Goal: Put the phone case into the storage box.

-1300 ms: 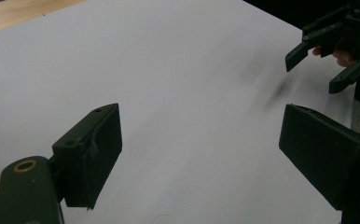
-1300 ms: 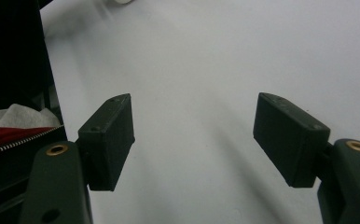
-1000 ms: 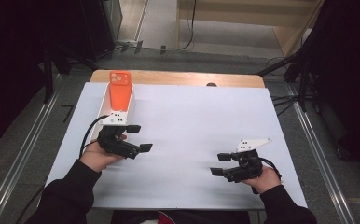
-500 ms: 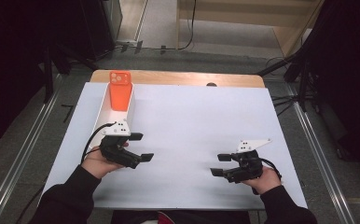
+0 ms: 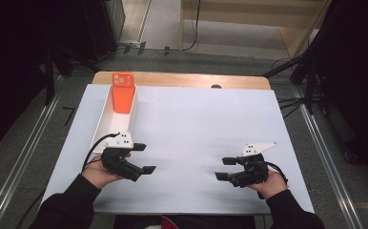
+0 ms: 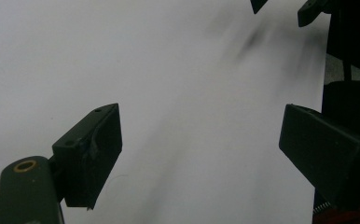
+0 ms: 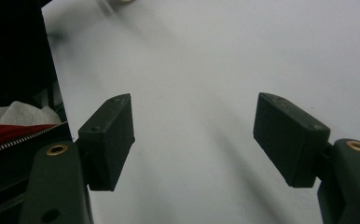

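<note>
An orange phone [image 5: 123,93] leans upright at the far end of a long white tray [image 5: 105,125] on the left of the white table sheet [image 5: 196,129]. My left gripper [image 5: 144,158] hovers near the tray's near end, pointing right, open with nothing between its jaws. In the left gripper view its gripper [image 6: 201,144] looks across bare white sheet, and the tips of the other gripper [image 6: 280,7] peek in at the top right. My right gripper [image 5: 224,168] rests low at the front right, pointing left, open and empty. In the right gripper view, this gripper [image 7: 194,135] frames only white sheet.
A wooden table edge [image 5: 182,80] runs behind the sheet, with a small dark knob [image 5: 215,87] on it. Metal rails [image 5: 25,157] flank the table on the floor. Red clothing with a zipper [image 7: 15,135] shows at the left of the right gripper view.
My left gripper has drawn back toward the front edge and sunk a little, away from the tray's near end. The right gripper has stayed put.
</note>
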A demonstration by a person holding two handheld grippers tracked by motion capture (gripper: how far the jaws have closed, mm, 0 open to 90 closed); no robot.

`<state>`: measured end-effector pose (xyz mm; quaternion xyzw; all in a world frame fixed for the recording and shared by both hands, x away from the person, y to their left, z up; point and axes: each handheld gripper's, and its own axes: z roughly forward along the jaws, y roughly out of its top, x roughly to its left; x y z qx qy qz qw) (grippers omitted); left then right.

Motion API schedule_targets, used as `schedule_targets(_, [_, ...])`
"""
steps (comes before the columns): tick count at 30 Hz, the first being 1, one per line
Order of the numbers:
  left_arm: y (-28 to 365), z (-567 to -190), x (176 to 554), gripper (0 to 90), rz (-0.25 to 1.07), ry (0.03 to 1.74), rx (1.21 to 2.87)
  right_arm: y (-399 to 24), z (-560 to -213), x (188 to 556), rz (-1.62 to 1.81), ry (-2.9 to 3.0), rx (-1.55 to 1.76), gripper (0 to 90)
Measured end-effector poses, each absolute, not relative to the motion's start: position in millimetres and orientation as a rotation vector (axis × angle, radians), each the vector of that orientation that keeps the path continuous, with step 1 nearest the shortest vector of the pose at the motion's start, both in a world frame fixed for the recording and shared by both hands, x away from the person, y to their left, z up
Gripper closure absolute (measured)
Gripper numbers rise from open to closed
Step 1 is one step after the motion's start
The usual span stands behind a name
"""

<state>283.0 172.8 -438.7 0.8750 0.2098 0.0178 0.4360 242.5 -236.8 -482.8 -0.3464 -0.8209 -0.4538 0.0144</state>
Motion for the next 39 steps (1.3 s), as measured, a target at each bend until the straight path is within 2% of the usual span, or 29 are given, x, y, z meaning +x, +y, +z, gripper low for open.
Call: schedule_targets(39, [183.6,-451.9,271.2,13.3,0.045,0.463,2.223,-235.0,-483.2,242.5,-1.408,-2.561,-1.061,27.9])
